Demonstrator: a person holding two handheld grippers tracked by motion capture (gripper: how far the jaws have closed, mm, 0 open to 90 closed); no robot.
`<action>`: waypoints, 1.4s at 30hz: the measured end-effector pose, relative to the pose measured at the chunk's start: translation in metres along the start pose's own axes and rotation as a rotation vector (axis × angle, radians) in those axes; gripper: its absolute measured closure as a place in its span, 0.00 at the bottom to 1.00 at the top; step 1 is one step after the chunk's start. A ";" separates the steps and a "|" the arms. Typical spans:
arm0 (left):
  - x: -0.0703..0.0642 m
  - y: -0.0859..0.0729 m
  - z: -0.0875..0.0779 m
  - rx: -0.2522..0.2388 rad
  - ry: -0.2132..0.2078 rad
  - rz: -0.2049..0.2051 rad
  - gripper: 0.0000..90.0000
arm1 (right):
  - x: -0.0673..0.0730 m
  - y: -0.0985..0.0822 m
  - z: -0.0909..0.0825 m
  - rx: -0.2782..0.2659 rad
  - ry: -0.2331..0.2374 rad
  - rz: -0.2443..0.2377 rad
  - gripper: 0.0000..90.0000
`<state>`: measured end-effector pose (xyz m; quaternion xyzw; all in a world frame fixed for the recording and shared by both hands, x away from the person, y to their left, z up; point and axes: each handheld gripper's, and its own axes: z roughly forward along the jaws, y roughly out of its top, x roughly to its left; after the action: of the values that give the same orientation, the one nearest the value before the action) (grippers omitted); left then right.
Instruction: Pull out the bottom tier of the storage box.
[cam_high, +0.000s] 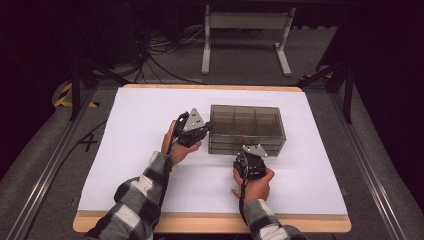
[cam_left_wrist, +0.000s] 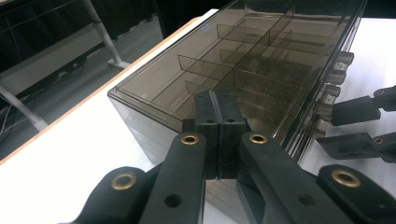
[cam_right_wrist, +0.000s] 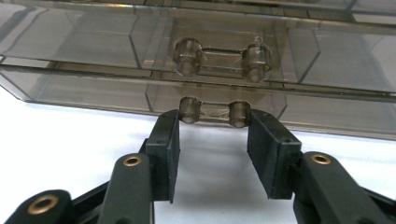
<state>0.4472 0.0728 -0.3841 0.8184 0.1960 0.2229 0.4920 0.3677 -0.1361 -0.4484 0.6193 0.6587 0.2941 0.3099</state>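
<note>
On white paper, right fingers (cam_right_wrist: 214, 135) clasp the smoky box's (cam_high: 247, 129) handle (cam_right_wrist: 214, 112); left fingers (cam_left_wrist: 218, 135) clenched.

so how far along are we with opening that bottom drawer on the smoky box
Done: the left gripper, shut, braces the box at its end. In hand: the right gripper has its pads around the lowest drawer handle. Left: the pull; the drawers look closed.

Two grippers (cam_high: 206, 126) (cam_high: 251, 151) at smoky box (cam_high: 247, 122)
</note>
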 end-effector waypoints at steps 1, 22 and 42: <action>0.000 0.000 0.000 0.000 0.001 0.001 1.00 | 0.000 0.000 0.000 0.002 -0.004 -0.001 0.62; 0.000 0.000 0.000 0.001 0.002 -0.001 1.00 | -0.004 -0.003 -0.001 0.000 0.008 0.012 0.58; 0.000 0.000 0.000 0.001 0.003 -0.002 1.00 | 0.004 0.001 0.004 0.001 -0.022 0.015 0.62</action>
<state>0.4470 0.0725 -0.3841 0.8180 0.1978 0.2236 0.4917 0.3715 -0.1323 -0.4507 0.6275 0.6509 0.2893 0.3144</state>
